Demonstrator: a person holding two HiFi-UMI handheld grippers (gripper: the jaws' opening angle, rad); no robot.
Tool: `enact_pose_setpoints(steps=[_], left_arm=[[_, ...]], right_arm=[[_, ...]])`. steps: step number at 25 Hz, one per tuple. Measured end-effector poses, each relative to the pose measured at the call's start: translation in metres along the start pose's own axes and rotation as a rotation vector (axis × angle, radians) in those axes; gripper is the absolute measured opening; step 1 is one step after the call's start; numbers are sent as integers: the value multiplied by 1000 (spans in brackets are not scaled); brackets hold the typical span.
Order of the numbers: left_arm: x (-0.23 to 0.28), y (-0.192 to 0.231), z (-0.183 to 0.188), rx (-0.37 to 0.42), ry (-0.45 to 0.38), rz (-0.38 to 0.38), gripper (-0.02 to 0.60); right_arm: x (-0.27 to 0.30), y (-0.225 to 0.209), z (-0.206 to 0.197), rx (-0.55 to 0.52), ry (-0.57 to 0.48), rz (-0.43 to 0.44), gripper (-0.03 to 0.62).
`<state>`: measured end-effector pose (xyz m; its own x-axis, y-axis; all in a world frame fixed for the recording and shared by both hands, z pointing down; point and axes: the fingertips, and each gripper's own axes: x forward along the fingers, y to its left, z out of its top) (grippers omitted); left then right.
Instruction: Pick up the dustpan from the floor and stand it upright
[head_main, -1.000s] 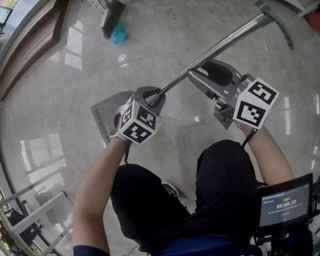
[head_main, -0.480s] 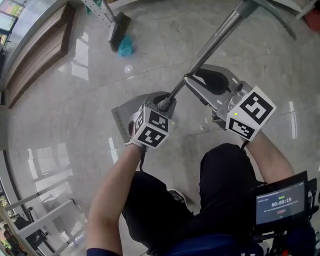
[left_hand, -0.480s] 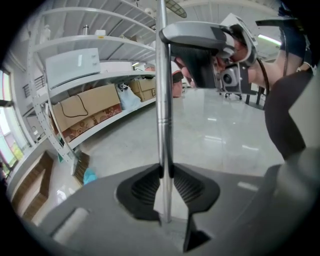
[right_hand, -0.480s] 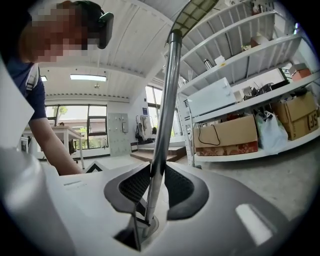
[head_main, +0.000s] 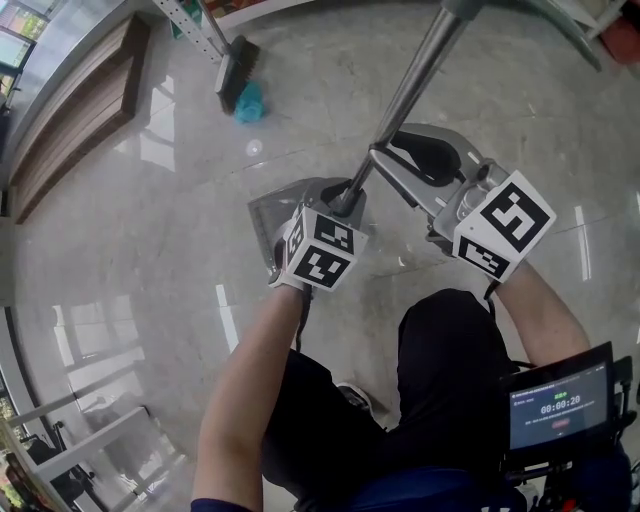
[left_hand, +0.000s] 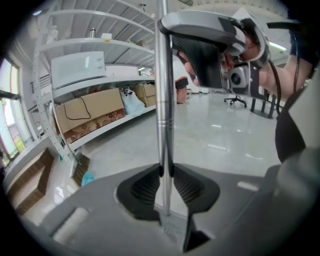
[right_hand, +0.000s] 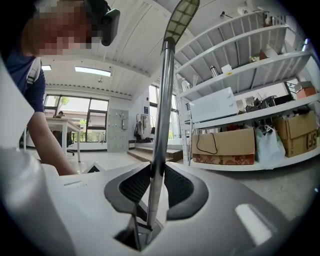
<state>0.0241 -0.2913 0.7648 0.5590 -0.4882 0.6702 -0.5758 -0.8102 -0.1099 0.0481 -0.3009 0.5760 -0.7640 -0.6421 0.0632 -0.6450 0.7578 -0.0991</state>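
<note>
I am holding the dustpan (head_main: 270, 212) near the frame's centre, pan lowest, its long metal handle (head_main: 410, 85) pointing toward the upper right. My left gripper (head_main: 345, 200) is clamping the handle's base. My right gripper (head_main: 385, 152), just closing, is clamping it slightly higher.

Head view: steep down from above. 2 gripper views: close along own jaws (fisheye); all share dustpan handle (left_hand: 162, 100).

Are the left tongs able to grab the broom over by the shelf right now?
Probably not. The left tongs are clamped on the shiny metal dustpan pole, and the dark-bristled broom lies far off across the room, so that arm looks both busy and too short.
</note>
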Motion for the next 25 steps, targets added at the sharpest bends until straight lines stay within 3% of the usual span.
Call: enact_pose_setpoints(steps=[6, 15, 25], left_arm=[[1, -3, 4, -33, -61, 39, 83], [0, -6, 6, -32, -77, 14, 84], [-10, 0, 1, -53, -70, -10, 86]], right_arm=[[-3, 3, 3, -35, 0, 10, 91], [6, 14, 9, -102, 12, 35, 92], [18, 27, 8, -92, -6, 59, 114]])
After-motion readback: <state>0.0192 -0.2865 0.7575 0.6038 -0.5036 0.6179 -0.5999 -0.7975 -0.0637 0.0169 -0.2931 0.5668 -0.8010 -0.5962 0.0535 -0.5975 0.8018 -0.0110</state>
